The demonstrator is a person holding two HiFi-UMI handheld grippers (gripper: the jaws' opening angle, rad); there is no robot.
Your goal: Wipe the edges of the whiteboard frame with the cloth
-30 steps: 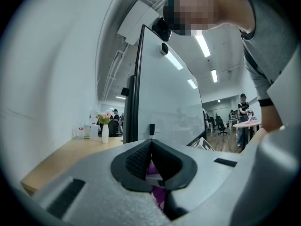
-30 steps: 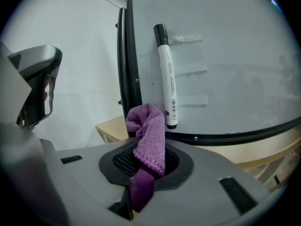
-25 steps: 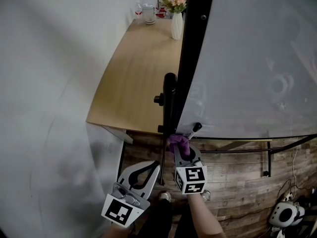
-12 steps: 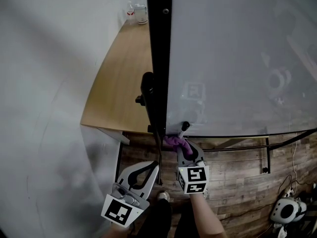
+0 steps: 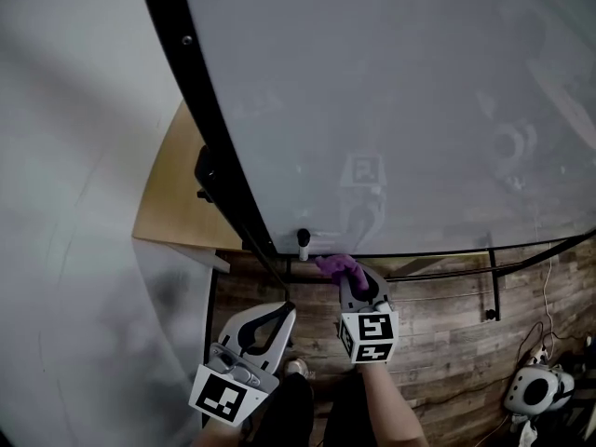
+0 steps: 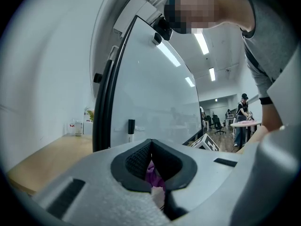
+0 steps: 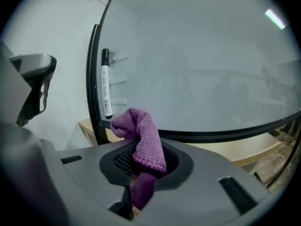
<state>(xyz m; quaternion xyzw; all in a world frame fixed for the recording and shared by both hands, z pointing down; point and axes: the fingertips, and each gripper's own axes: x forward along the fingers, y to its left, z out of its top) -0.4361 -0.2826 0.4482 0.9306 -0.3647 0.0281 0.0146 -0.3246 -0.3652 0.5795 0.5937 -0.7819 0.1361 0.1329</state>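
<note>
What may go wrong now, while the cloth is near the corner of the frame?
1. The marker is upright on the board, just beside the cloth; a wipe toward the corner may knock it off.
2. The cloth sticks up loosely from the right gripper, so rubbing along the frame might pull it out.

I find the right gripper [image 5: 349, 277], clamped on the cloth [image 5: 333, 265], at the lower left corner of the whiteboard frame [image 5: 428, 250]. A marker [image 5: 303, 243] stands upright just to its left, blocking that side. The bottom edge runs unobstructed to the right. Higher up, a black knob [image 5: 207, 169] juts from the left edge, with the tabletop [image 5: 170, 208] close behind it.
</note>
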